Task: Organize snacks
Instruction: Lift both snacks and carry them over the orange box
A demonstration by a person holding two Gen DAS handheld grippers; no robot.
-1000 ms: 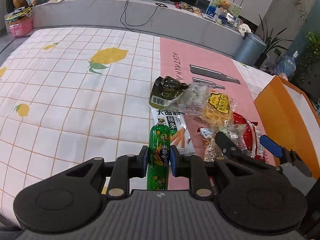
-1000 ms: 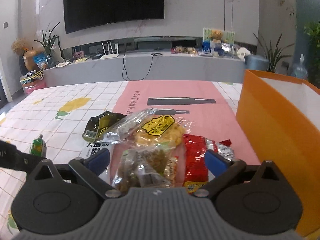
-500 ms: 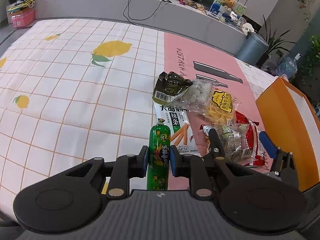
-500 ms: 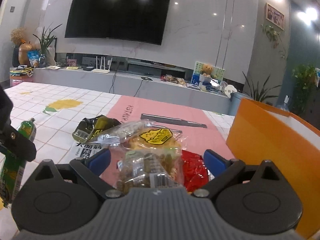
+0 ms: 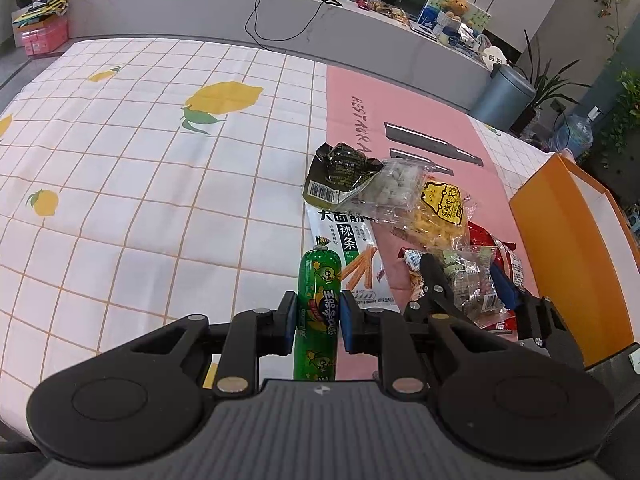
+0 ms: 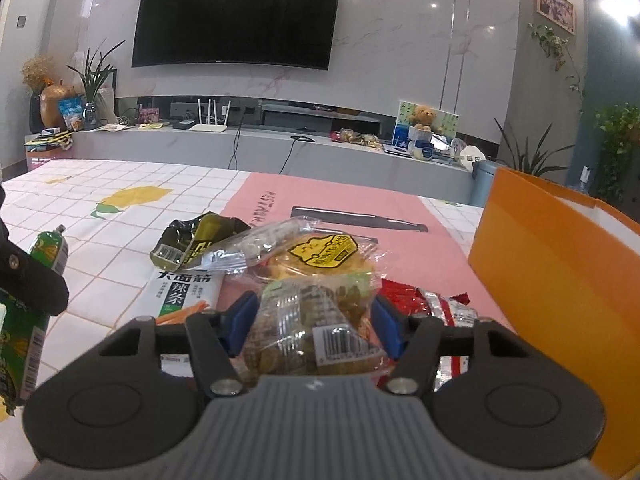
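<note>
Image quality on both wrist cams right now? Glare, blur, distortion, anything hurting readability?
Left wrist: sharp, evenly lit, strong fisheye bowing of the tablecloth grid; print on the green sausage stick is readable. Right wrist: dimmer, ceiling lights flare at upper right and reflect as dots on the TV; the clear snack bag between the fingers is soft, its wrapper glinting.

Snack packets (image 5: 360, 216) on lemon-print tablecloth (image 5: 140, 184)
</note>
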